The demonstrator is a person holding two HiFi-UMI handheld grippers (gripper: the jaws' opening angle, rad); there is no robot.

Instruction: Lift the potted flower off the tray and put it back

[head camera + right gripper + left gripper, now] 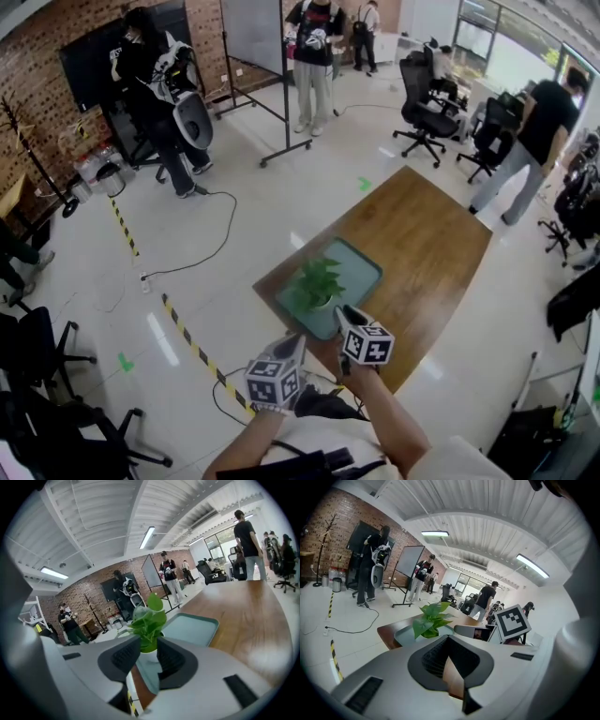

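The potted flower [317, 284] is seen standing upright in a small white pot on the teal tray [364, 265], at the end of the tray nearest the person. The tray is laid on the near corner of the wooden table [431, 225].

The right gripper [343, 311] is held at the near edge of the tray, just beside the pot, and is pointed forward and somewhat downward. In the right gripper view its jaws are shown spread wide, and the right gripper [149, 645] is lined up on the potted flower [149, 620]: the white pot is framed in the gap between the two dark pads [171, 656], and the green leaves rise above them. No pinch on the pot is shown; the pads are not seen pressed on it. Beyond the plant the tray [194, 627] and the table [243, 611] are seen.

The left gripper [298, 343] is held to the left of the right one, over the table's near edge and short of the tray. In the left gripper view the tips of the left gripper [447, 638] are shown pressed together, with nothing gripped; only a wedge of brown table top is seen behind the closed tips. The potted flower [432, 619] and the tray [404, 633] lie ahead of it and apart from it, and the marker cube of the right gripper [513, 620] is seen to the right
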